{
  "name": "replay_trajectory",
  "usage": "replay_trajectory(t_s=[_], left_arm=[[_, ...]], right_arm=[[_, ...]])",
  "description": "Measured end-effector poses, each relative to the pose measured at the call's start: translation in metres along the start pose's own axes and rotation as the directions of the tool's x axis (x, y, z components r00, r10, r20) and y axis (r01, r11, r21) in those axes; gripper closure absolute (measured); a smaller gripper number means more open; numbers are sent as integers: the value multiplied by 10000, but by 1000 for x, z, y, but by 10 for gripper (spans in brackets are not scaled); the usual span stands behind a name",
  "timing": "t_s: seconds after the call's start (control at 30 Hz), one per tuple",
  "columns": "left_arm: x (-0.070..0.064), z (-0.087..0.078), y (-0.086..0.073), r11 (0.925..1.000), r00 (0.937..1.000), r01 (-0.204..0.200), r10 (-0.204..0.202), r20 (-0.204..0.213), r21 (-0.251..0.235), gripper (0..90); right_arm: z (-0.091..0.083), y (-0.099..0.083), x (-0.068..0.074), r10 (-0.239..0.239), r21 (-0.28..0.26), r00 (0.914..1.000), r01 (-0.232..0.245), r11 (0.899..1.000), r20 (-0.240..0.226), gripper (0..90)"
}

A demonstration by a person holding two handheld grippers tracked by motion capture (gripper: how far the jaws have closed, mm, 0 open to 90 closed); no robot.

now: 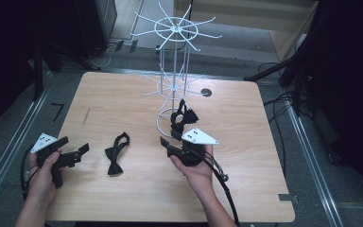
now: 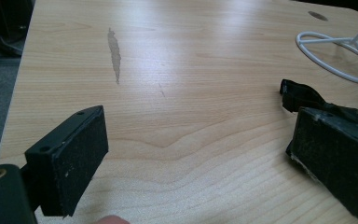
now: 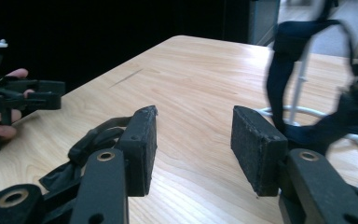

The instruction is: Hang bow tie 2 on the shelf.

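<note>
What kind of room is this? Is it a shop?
Probably a lab or workshop, not a shop: a bare light wooden table stands among dark equipment stands with loose cables on the grey floor, and a white wire display rack holds one black bow tie.

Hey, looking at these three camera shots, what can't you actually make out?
- Bow tie on the white rack: in the right gripper view it is blurred and cut off by the edge, so how it hangs is unclear.
- Bow tie on the table: in the left gripper view, the black jaw covers most of it.
</note>
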State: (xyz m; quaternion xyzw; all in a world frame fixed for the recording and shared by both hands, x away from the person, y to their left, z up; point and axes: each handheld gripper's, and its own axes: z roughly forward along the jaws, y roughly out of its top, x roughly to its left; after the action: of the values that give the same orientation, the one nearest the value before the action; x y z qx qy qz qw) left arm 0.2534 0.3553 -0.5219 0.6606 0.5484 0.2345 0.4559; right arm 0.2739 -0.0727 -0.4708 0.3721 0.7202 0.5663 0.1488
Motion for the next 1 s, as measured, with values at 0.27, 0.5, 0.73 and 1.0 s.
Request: replay_trajectory(t_s=[0.27, 0.5, 0.73, 1.0], left_arm=[[0, 0, 0, 10000, 10000, -23, 23, 3, 10, 42], [1, 0, 0, 10000, 10000, 51, -50, 30, -41, 42], [1, 0, 0, 10000, 10000, 68, -68, 38, -51, 42], [1, 0, 0, 10000, 10000, 75, -75, 25, -50, 42]], right_arm=[[18, -1, 20, -143, 269, 9993, 152, 9995, -357, 522], [32, -6, 33, -140, 596, 9981, 175, 9981, -598, 525], [48, -11, 45, -81, 820, 9966, 148, 9965, -817, 526], [64, -19, 60, -73, 1083, 9950, 182, 9940, -996, 525]])
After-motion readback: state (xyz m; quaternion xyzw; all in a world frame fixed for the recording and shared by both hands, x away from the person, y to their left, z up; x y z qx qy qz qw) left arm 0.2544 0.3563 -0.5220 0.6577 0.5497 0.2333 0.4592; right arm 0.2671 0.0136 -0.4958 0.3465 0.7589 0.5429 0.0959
